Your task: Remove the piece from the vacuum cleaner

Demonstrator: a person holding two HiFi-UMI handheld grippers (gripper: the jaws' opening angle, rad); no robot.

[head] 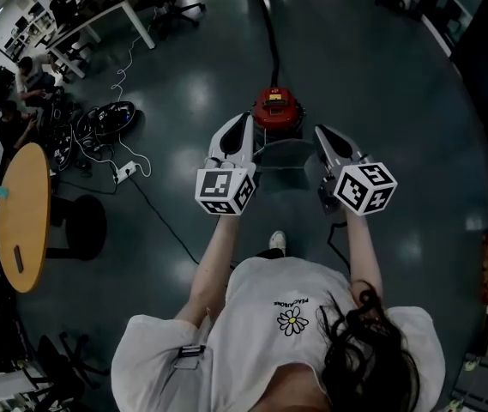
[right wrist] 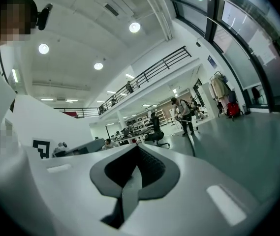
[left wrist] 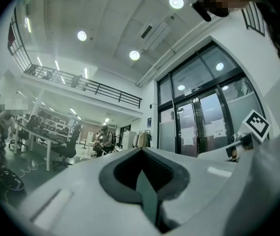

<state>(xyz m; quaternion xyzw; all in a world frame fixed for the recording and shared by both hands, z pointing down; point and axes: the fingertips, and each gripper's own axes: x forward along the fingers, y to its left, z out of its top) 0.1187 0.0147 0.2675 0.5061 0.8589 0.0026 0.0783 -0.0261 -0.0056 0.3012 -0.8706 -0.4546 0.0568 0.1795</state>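
Dark floor (head: 381, 101): red vacuum cleaner (head: 277, 108) stood ahead, between left gripper (head: 244, 120) and right gripper (head: 322, 132); both jaws clenched, empty.

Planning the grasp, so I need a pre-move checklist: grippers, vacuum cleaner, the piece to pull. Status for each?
1. Vacuum cleaner in view, on the floor ahead: ok.
2. Left gripper empty: ok.
3. Right gripper empty: ok.
4. Jaws open for a grasp: not ok, both pairs are together.
5. Grippers at the vacuum cleaner: not ok, neither touches it.
6. Which piece comes off: cannot tell.
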